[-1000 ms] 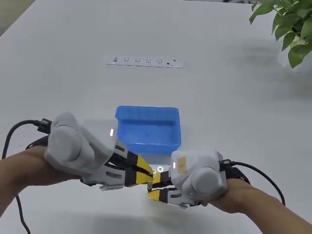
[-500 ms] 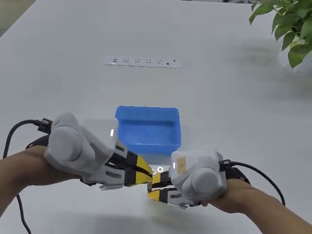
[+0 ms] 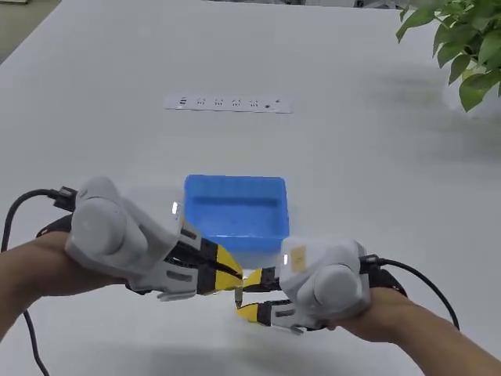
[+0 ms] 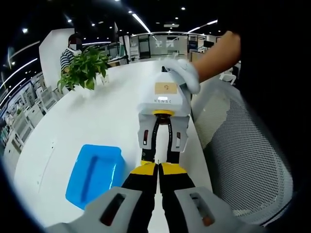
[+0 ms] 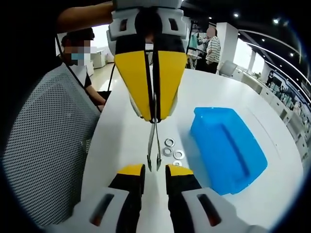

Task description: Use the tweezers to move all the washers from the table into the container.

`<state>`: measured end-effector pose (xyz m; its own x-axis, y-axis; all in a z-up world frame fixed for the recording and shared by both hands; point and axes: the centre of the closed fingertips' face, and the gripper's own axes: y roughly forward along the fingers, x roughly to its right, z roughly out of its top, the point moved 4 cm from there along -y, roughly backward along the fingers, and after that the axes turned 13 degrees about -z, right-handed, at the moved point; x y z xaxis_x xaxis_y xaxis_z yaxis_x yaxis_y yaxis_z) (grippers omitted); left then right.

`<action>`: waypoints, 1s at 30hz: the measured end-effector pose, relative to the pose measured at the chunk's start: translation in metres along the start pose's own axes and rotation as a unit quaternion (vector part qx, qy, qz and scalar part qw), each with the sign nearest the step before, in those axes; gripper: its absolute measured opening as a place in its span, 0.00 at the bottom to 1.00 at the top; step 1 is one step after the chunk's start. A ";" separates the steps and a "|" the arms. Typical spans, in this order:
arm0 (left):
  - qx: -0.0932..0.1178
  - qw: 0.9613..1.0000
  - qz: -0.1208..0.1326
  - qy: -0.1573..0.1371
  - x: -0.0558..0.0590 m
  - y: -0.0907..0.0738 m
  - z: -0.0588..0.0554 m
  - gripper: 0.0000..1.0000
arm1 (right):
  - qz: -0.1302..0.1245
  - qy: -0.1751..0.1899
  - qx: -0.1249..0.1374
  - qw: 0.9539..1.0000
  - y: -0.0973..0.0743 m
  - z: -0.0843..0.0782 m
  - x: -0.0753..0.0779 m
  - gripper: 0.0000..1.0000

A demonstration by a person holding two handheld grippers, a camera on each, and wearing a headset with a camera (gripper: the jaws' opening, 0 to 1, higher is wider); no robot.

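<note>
My left gripper [image 3: 233,279] [image 4: 158,167] comes in from the left, shut on a pair of thin metal tweezers [image 5: 153,141]. The tweezers point toward my right gripper [image 3: 249,296] [image 5: 154,170]. Its yellow jaws stand slightly apart, with the tweezer tips between them; I cannot tell whether they touch. Several small steel washers [image 5: 171,151] lie on the white table beside the tweezer tips. The blue container [image 3: 235,207] [image 5: 226,145] [image 4: 95,172] stands just beyond the washers.
A white power strip [image 3: 228,102] lies farther back on the table. A leafy plant [image 3: 462,47] [image 4: 82,68] stands at the far right corner. A mesh chair [image 5: 43,131] [image 4: 243,145] is at the table's near edge, with people behind.
The camera has tilted a little. The two grippers sit slightly lower and closer together, and the washers that showed between them earlier are now covered in the head view.
</note>
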<state>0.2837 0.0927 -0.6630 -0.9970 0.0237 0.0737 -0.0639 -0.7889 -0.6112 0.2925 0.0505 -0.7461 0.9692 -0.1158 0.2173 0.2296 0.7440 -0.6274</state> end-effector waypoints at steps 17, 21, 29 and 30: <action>0.002 1.000 0.004 0.011 -0.014 0.000 0.005 0.05 | -0.065 0.059 0.004 0.996 -0.028 -0.007 0.021 0.34; 0.002 1.000 0.003 0.013 -0.017 0.002 0.005 0.05 | -0.078 0.074 0.002 0.994 -0.035 -0.011 0.026 0.37; 0.001 1.000 0.002 0.017 -0.025 0.003 0.008 0.05 | -0.102 0.103 0.000 0.989 -0.046 -0.021 0.033 0.46; 0.001 1.000 0.002 0.018 -0.025 0.003 0.008 0.05 | -0.105 0.106 -0.001 0.989 -0.047 -0.022 0.034 0.47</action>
<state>0.3092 0.0843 -0.6603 -0.9982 0.0420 0.0422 -0.0590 -0.7905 -0.6096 0.3169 -0.0024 -0.7256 0.8970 -0.4034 0.1806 0.4274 0.6879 -0.5866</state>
